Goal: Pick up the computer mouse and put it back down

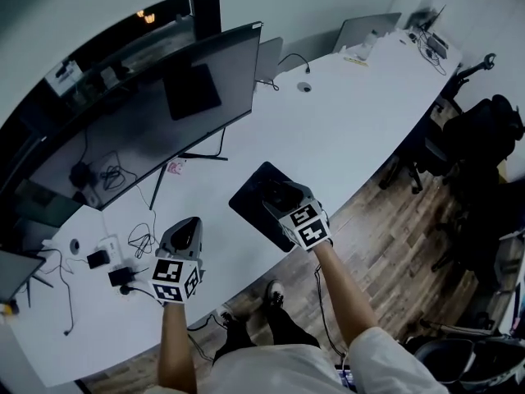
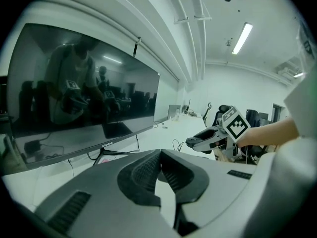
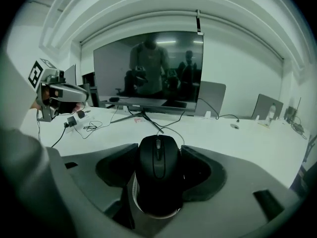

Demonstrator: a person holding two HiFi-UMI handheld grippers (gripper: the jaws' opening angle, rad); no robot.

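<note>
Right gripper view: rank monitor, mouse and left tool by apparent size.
1. monitor
2. mouse, which looks big only because it sits right at the camera
3. left tool

Computer mouse (image 3: 158,175): black, w/ a pale patch seen at its near end. Mouse pad (image 1: 250,195): black. Table (image 1: 353,113): white. Monitor (image 1: 148,113): black frame, dark glossy screen.

Left gripper (image 2: 159,155) & right gripper (image 1: 283,197): grey bodies, black ribbed pads. Marker cubes (image 1: 175,279): white, printed w/ black square patterns.

Floor (image 1: 369,212): brown wood planks. Chairs (image 1: 484,130): black. Cables (image 1: 143,240): black. Sleeve (image 1: 394,368): white.
</note>
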